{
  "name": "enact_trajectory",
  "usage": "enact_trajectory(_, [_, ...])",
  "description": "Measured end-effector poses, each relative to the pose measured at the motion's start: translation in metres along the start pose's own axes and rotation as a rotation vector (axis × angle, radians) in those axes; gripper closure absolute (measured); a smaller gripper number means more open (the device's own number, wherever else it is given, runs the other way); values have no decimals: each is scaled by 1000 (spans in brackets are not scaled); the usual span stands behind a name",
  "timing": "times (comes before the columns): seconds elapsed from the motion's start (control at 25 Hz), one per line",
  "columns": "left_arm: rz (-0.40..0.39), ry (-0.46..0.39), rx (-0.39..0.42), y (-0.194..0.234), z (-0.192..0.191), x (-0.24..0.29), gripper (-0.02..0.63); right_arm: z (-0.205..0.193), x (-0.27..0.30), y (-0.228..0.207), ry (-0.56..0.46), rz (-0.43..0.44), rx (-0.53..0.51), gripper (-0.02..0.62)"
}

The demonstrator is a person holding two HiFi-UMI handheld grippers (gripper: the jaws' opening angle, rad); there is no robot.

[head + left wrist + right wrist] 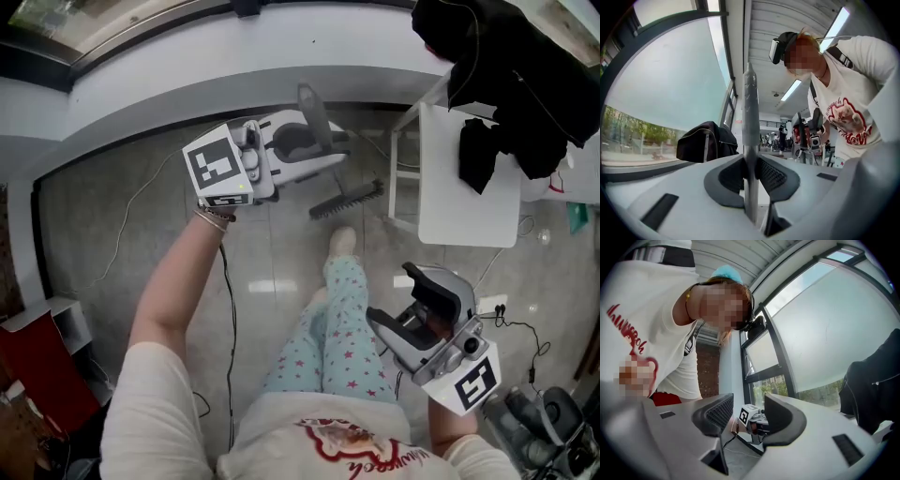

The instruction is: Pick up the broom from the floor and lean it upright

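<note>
In the head view my left gripper (314, 152) is shut on the broom's grey handle (313, 112), which sticks up towards the camera. The broom's dark bristle head (349, 199) hangs low near the floor beyond a slippered foot. The left gripper view shows the handle (750, 117) standing straight up between the ribbed pads (771, 176) of the left gripper (751, 177). My right gripper (394, 298) is at the lower right, apart from the broom, open with nothing in it. Its own view shows the right gripper (747, 417) with a wide empty gap.
A white table (466, 187) with black clothing (525, 84) piled on it stands at the right, close to the broom head. A red box (42, 361) sits at the lower left. Cables run over the tiled floor. The pale wall base (187, 84) curves along the top.
</note>
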State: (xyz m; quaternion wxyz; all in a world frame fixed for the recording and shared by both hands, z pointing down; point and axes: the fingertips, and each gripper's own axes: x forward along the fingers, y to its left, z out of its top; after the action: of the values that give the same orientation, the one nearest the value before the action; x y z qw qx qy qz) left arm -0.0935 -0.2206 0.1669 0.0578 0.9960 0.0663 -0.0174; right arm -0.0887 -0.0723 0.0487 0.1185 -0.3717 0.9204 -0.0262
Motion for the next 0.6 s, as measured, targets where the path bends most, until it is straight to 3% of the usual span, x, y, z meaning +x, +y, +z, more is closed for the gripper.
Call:
enact_trajectory(0.24, [-59, 119, 40, 43, -21, 13, 520, -12, 40, -60, 3, 2, 107, 382])
enact_trajectory(0.4, [-93, 216, 1, 71, -50, 13, 520, -11, 69, -112, -23, 14, 224, 382])
enact_trajectory(0.52, [-143, 234, -7, 96, -60, 10, 520, -7, 90, -145, -48, -18, 221, 382])
enact_trajectory(0.6, [-155, 231, -26, 113, -62, 2, 520, -19, 109, -158, 13, -62, 175, 382])
